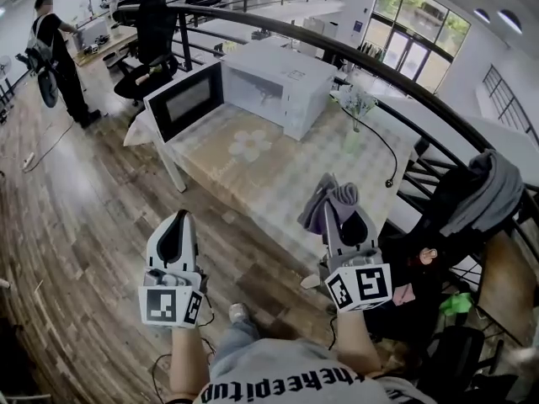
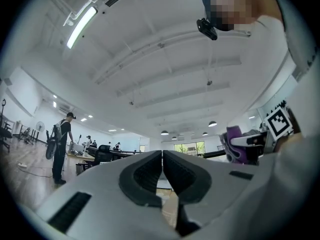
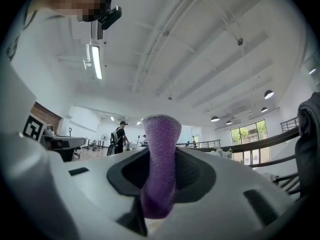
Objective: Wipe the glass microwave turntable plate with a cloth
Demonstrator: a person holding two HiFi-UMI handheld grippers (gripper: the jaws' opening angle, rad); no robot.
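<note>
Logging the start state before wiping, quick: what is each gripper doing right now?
Left gripper: shut, nothing between its jaws.
Right gripper: shut on the purple cloth.

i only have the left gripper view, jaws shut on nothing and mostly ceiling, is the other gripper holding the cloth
Observer: Yes, the right gripper is shut on a purple cloth that sticks up past its jaws.
Operator: where's the microwave
Observer: The microwave stands on the table ahead of both grippers, with its door swung open.
Operator: am i close to it
Observer: No, the left gripper is over the wooden floor, short of the table.
</note>
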